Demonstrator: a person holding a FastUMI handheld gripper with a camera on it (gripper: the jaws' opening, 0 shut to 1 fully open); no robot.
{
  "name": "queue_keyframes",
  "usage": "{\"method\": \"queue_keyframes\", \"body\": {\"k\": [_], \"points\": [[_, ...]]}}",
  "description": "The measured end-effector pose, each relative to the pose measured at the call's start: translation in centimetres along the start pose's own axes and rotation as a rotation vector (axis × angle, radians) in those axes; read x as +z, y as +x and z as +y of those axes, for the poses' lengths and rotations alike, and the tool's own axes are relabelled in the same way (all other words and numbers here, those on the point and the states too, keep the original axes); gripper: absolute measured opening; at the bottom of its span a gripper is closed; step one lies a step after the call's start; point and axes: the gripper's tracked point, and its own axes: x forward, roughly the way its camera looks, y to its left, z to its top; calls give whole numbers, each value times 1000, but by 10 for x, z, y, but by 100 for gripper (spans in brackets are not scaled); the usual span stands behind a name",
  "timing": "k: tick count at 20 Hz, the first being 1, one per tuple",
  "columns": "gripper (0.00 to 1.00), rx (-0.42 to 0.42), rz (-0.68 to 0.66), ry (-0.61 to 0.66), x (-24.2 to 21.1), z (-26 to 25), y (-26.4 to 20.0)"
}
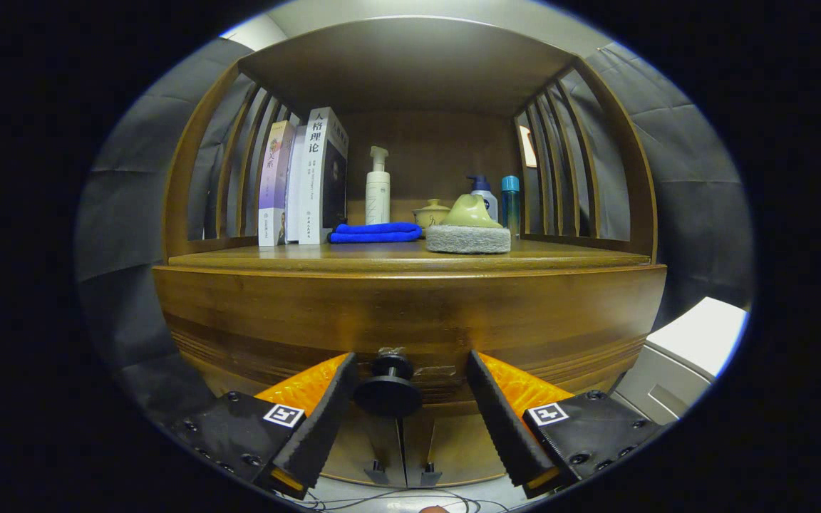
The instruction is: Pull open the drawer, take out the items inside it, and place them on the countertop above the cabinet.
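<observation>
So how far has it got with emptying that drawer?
Barely started. Nothing looks done: the drawer front sits flush with the cabinet, so it appears closed and its contents are hidden. In hand: the hand-held gripper is open, its fingers either side of the knob, the left one close, not yet clamped. Left: grip, pull, lift the items out onto the countertop.

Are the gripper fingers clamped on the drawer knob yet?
Apart. In the gripper view the drawer knob sits between the open gripper fingers; cabinet wood shows between it and the right finger, and the left one merely nears it.
</observation>
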Motion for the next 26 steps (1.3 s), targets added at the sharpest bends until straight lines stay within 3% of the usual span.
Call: {"method": "queue_keyframes", "body": {"k": [10, 20, 26], "points": [[98, 23, 6, 38, 3, 2, 3], [98, 47, -107, 18, 63, -16, -60], [98, 44, -153, 68, 100, -39, -99]]}}
